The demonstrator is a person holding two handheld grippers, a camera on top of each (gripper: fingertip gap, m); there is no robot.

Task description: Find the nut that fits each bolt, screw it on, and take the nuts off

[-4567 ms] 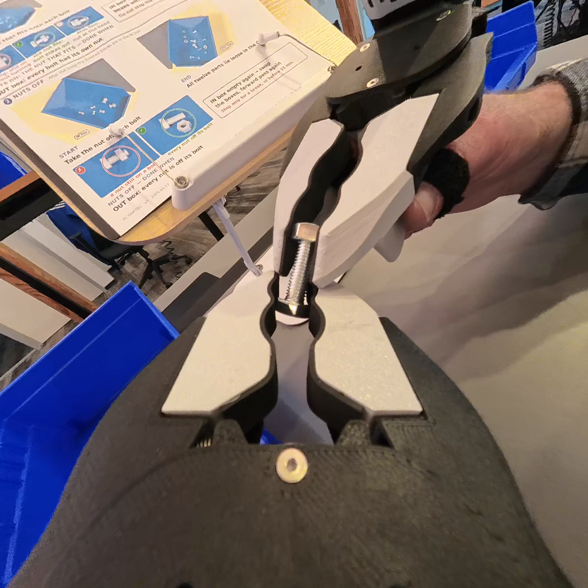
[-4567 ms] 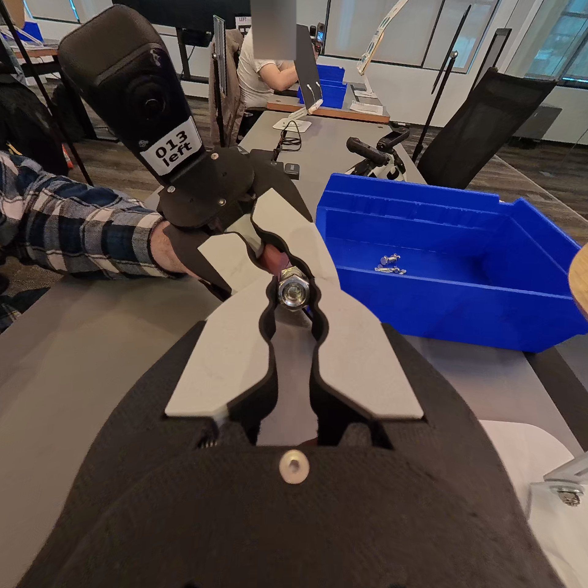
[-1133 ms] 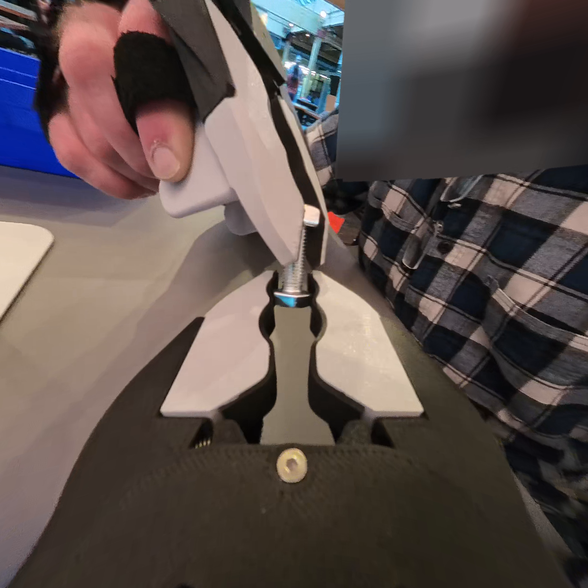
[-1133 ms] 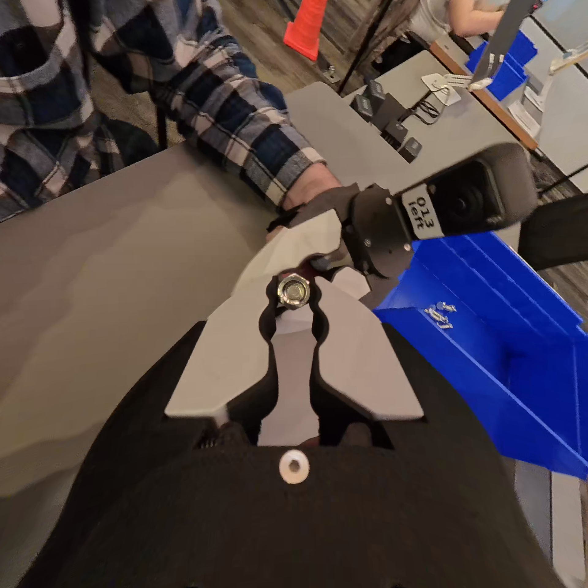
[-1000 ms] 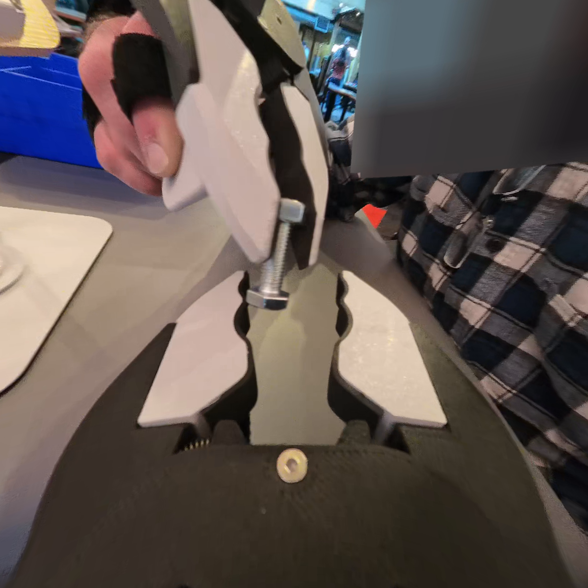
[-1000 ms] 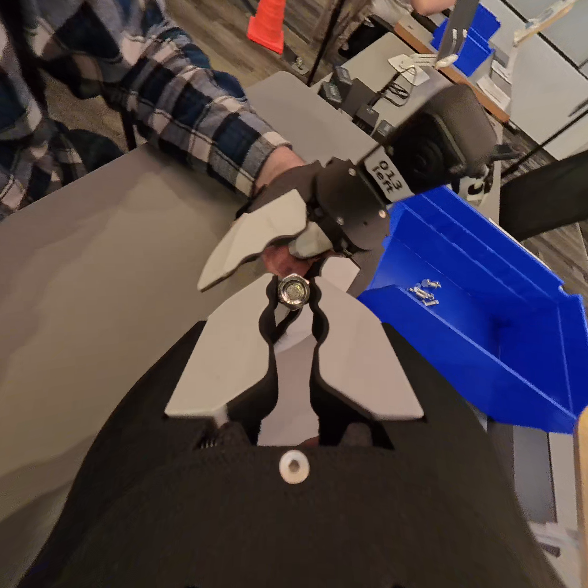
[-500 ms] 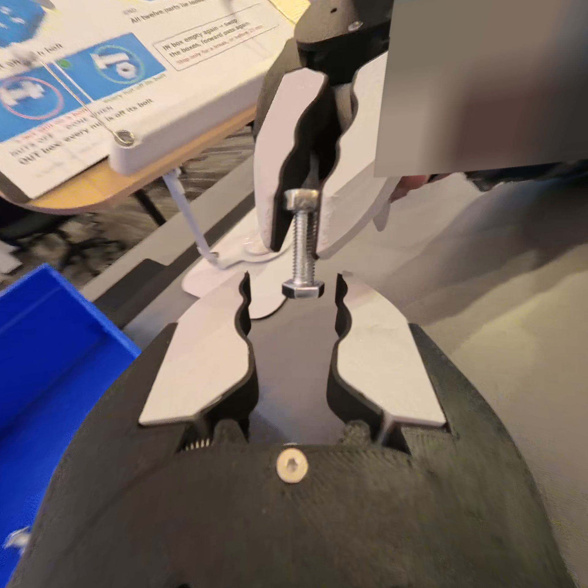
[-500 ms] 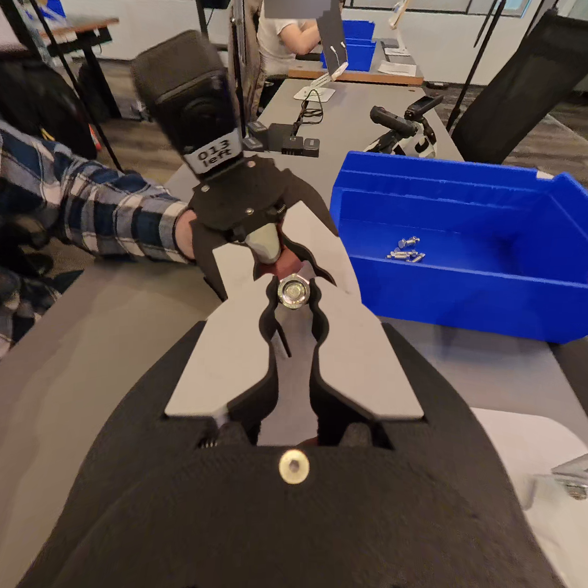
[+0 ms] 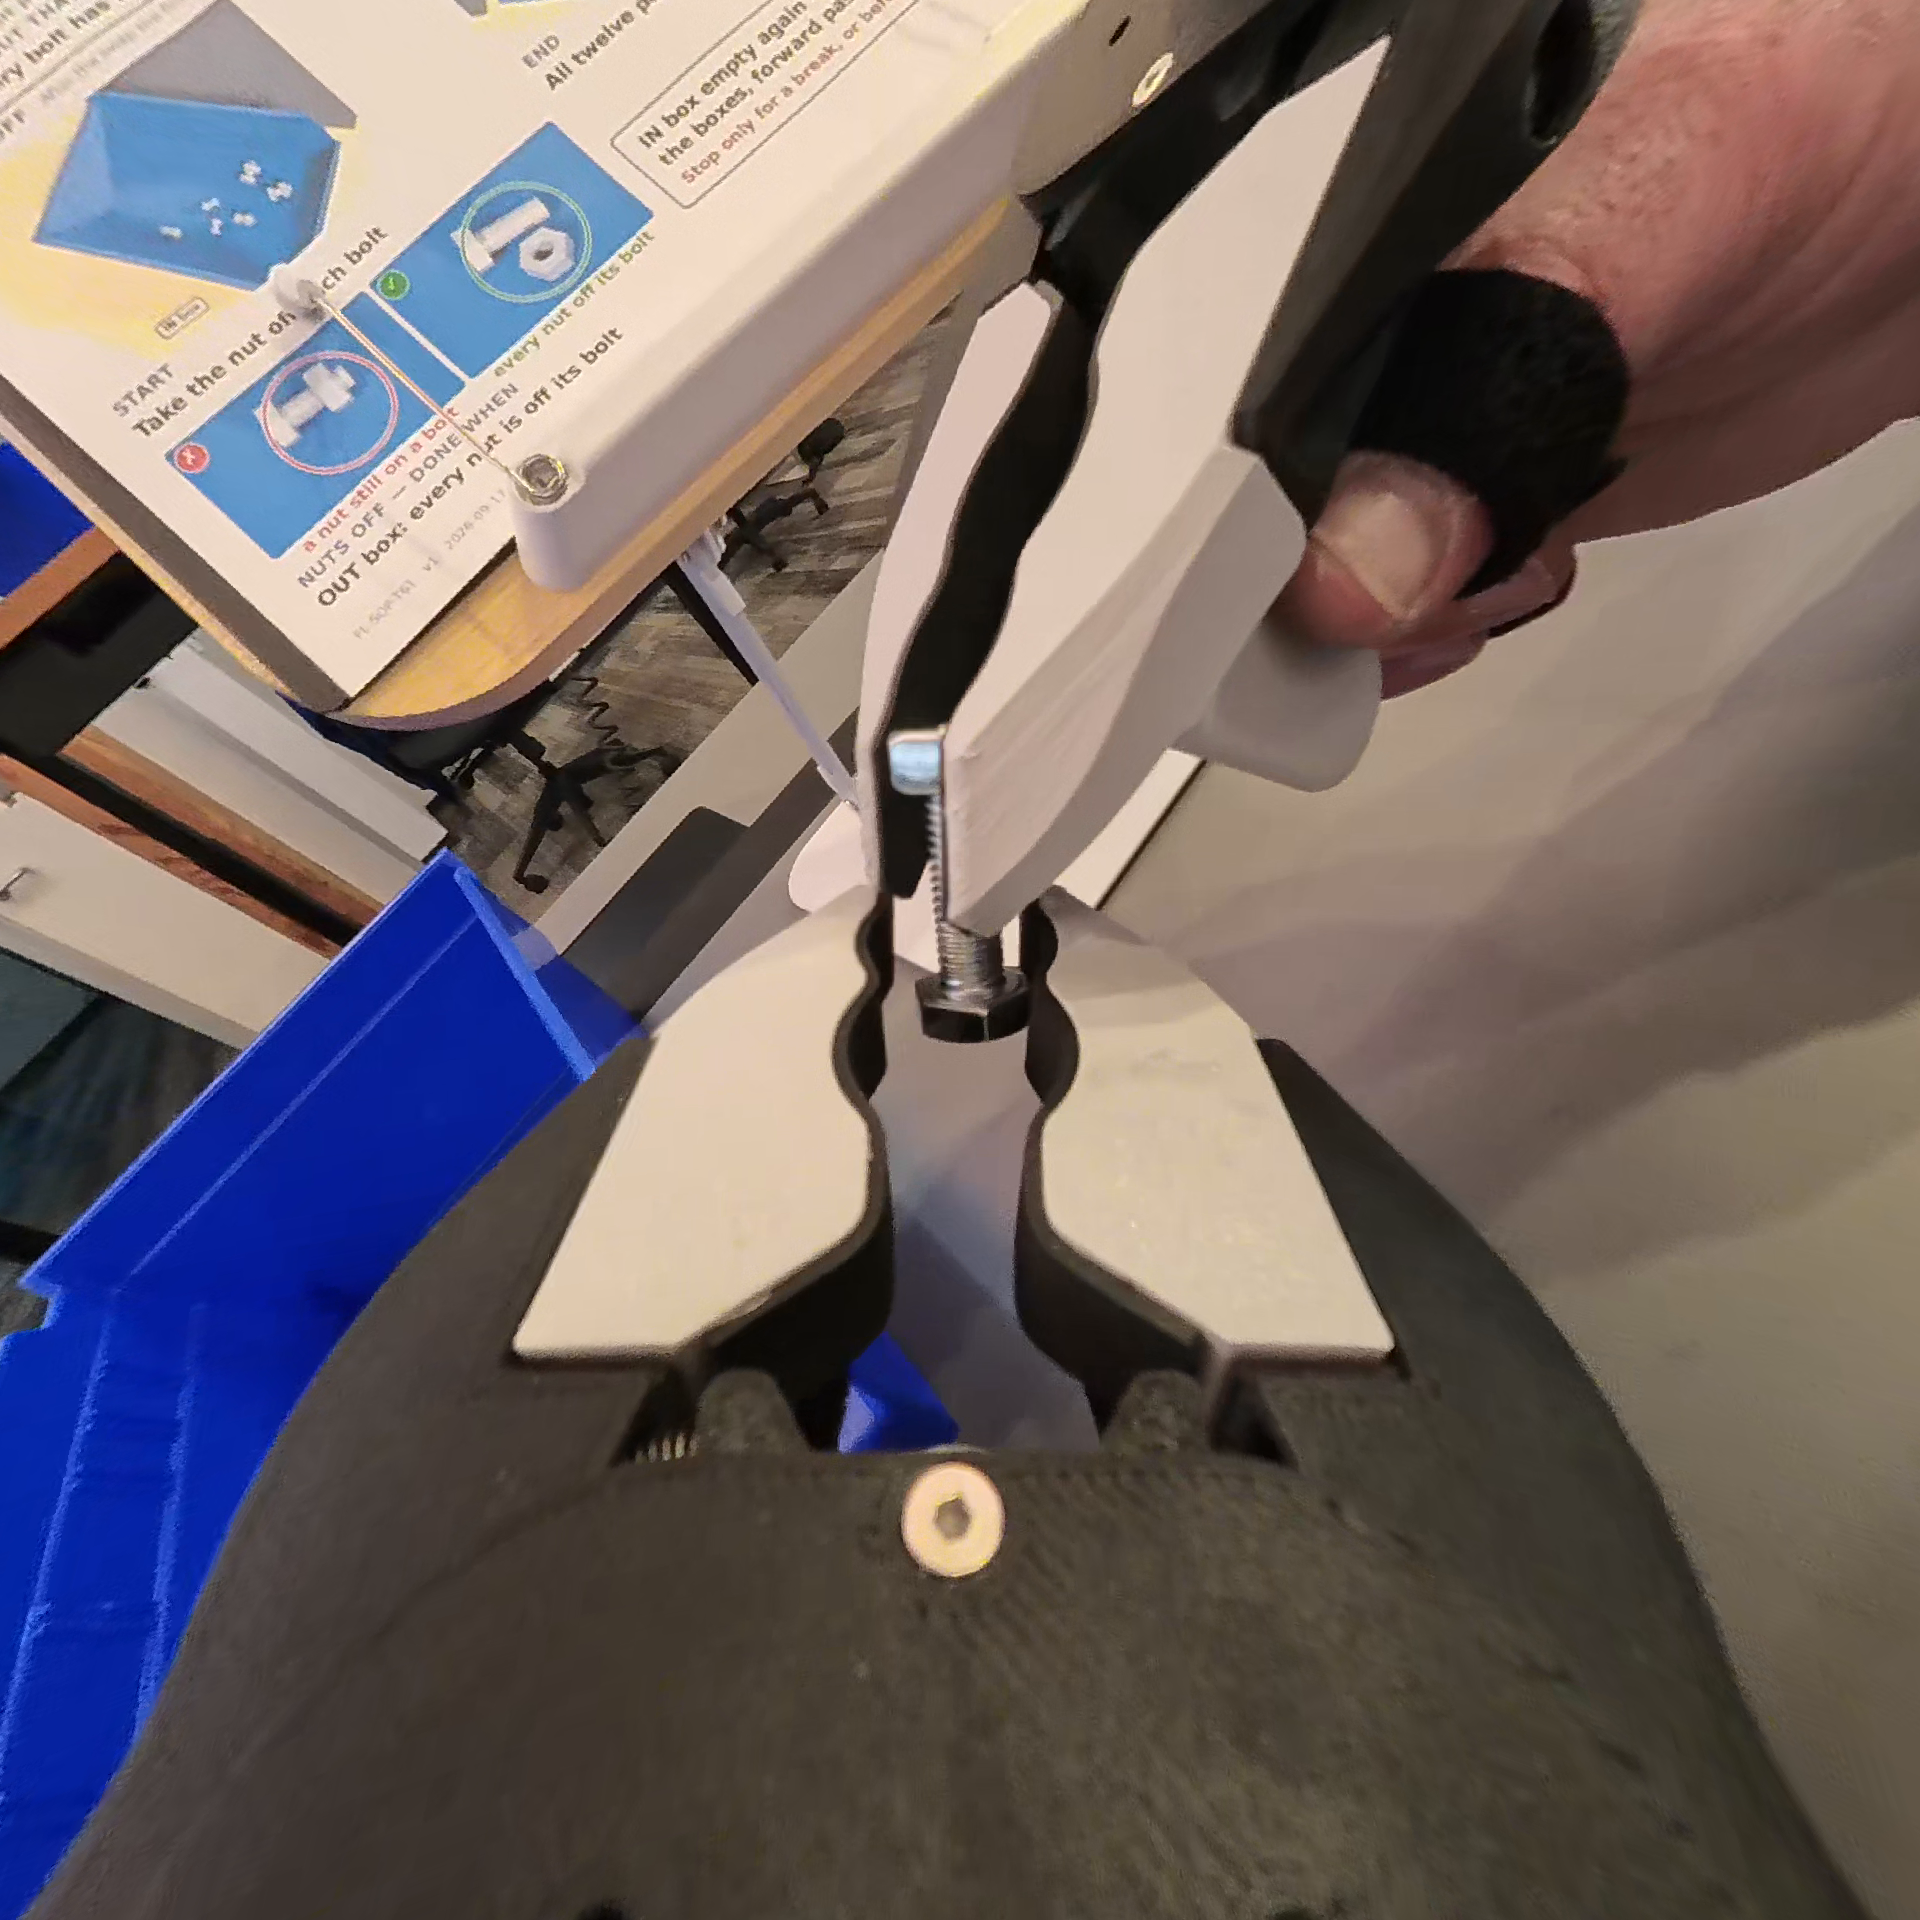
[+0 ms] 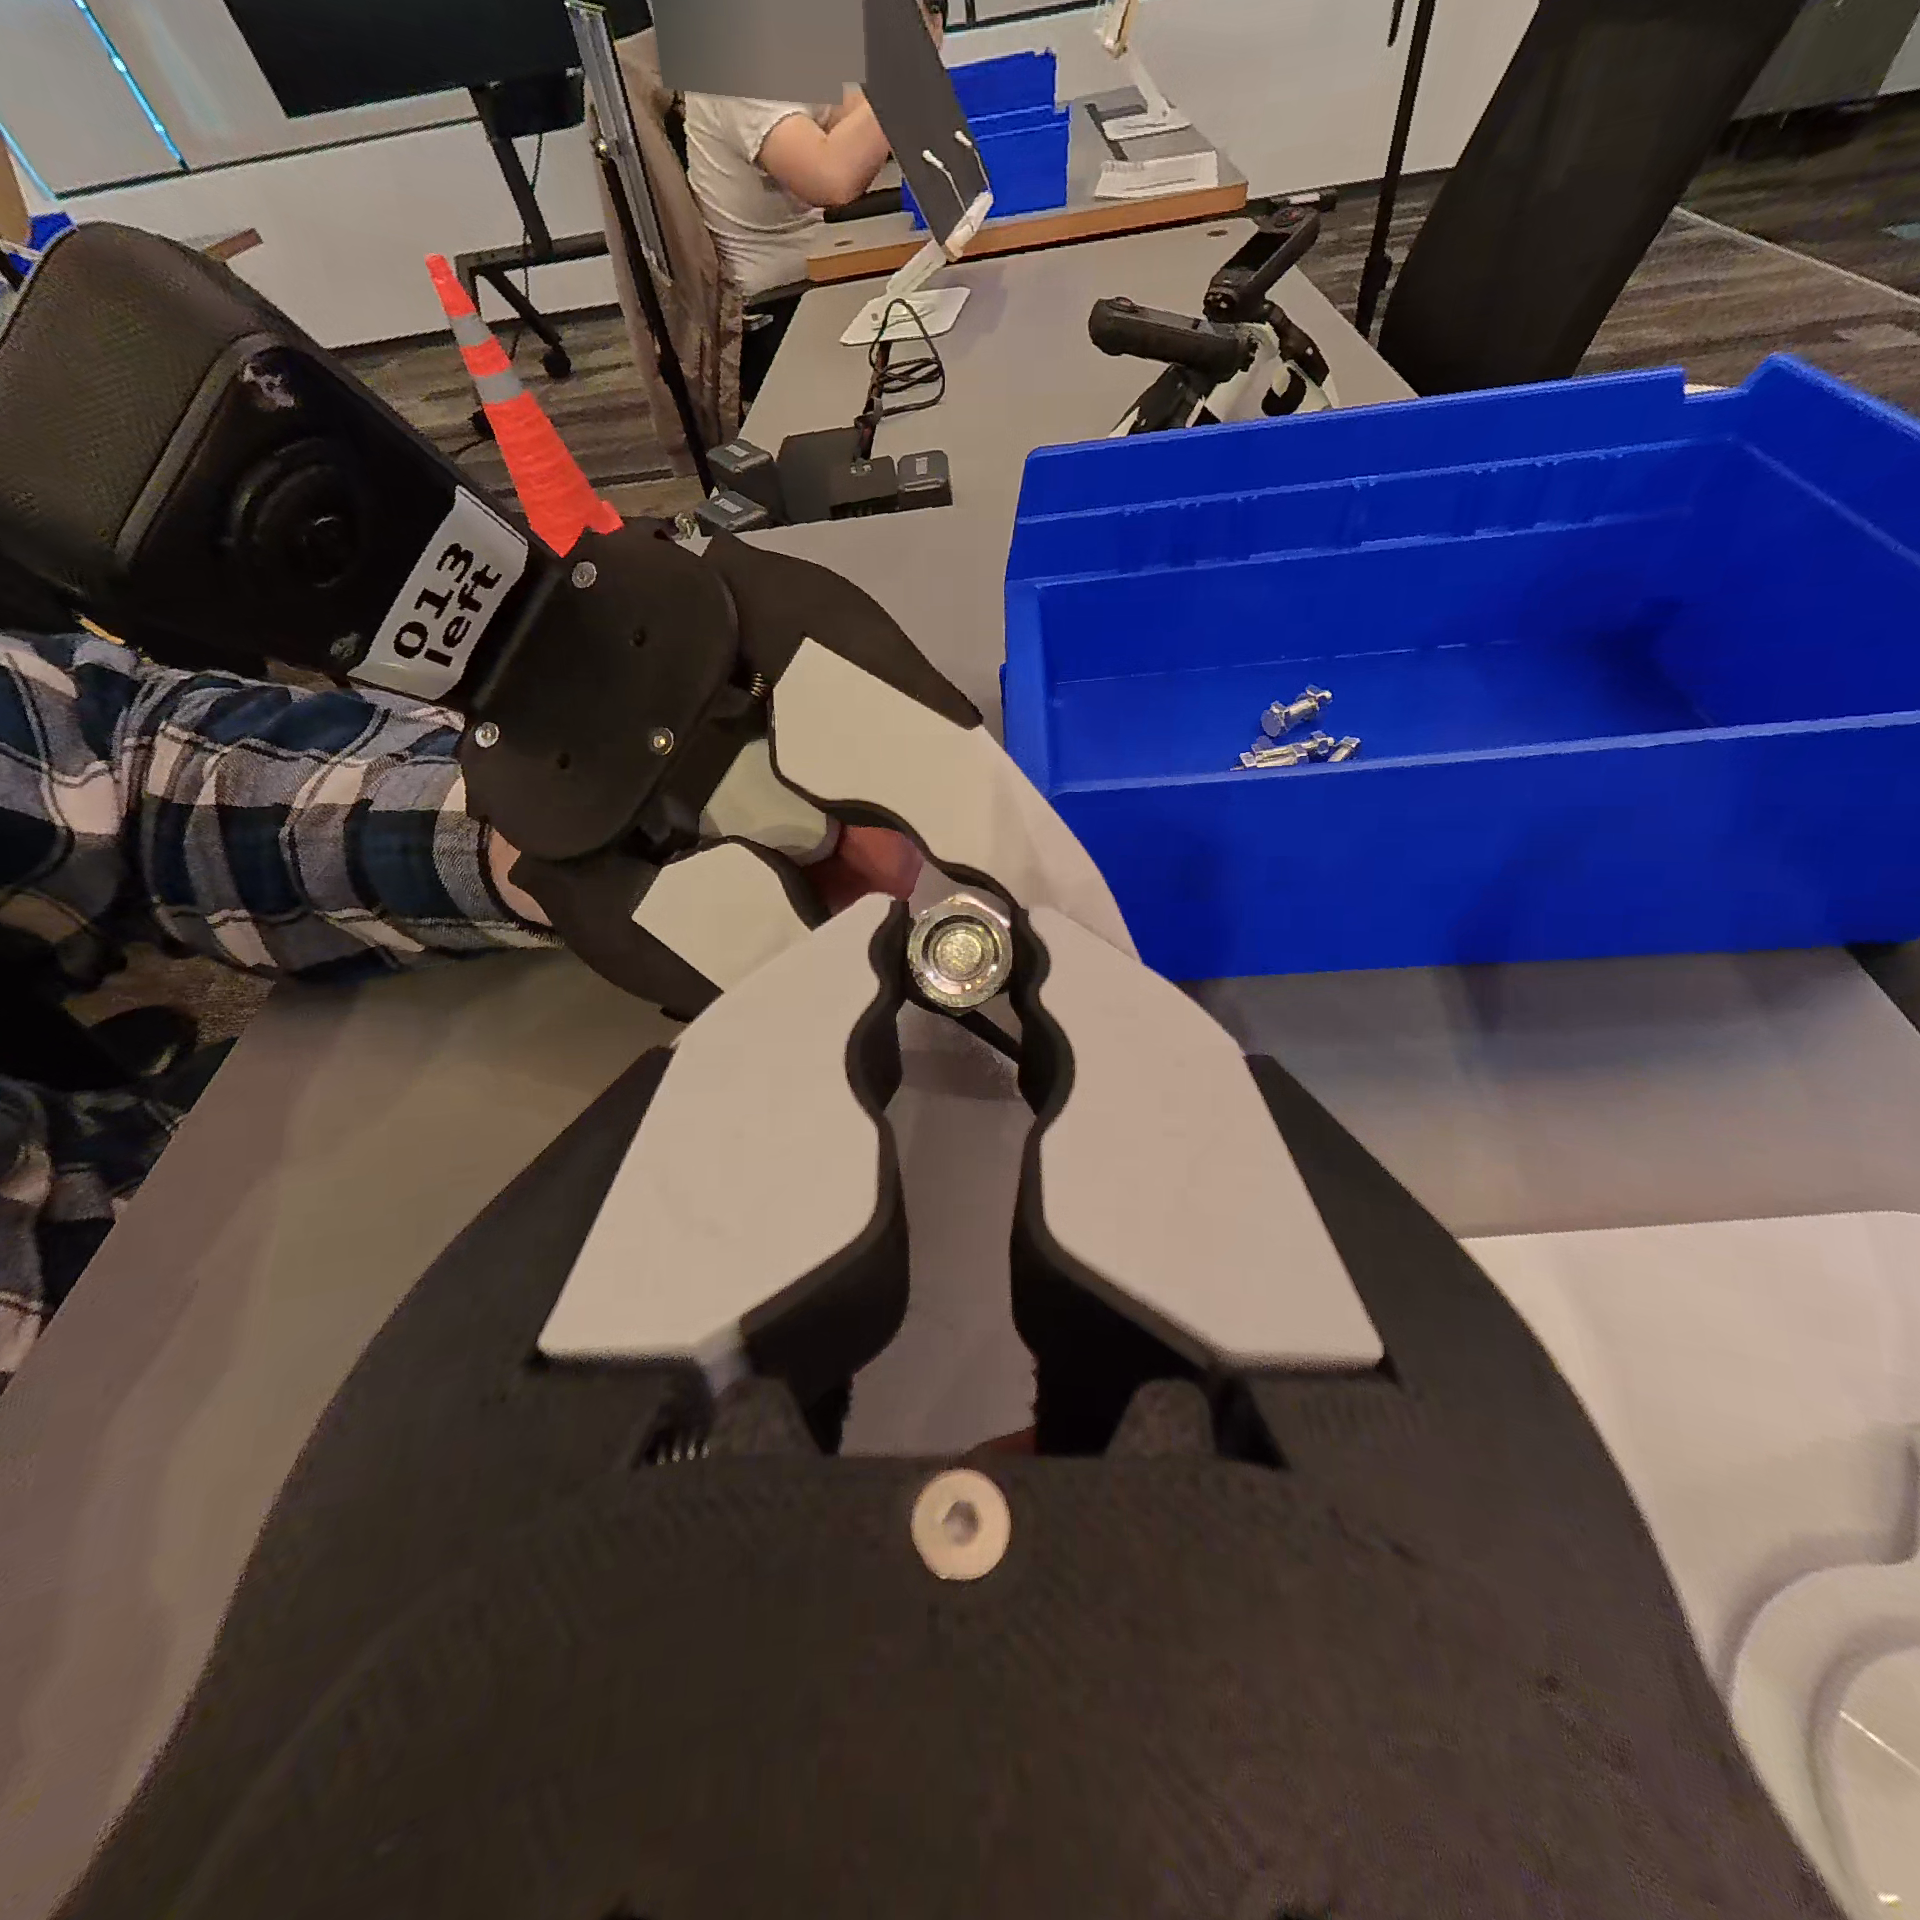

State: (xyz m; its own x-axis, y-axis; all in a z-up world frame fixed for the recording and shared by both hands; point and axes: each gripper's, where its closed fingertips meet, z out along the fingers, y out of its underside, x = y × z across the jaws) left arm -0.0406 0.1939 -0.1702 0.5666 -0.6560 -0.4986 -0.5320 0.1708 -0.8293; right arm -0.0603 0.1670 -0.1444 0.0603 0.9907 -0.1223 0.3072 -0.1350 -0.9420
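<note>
While seen from the left wrist: left gripper (image 9: 956, 1013) closing around a dark nut (image 9: 968, 1010) at the tip of a silver bolt (image 9: 940, 883), right pad touching, left pad apparently short of it. Bolt itself clamped by the head end in the right gripper (image 9: 925, 821). From the right wrist: bolt head (image 10: 958, 952) pinched between the right gripper's pads; several fasteners (image 10: 1294, 727) lying in the blue bin (image 10: 1455, 852). Judged mid-task: nut only at the thread end; further pairs apparently left.
</note>
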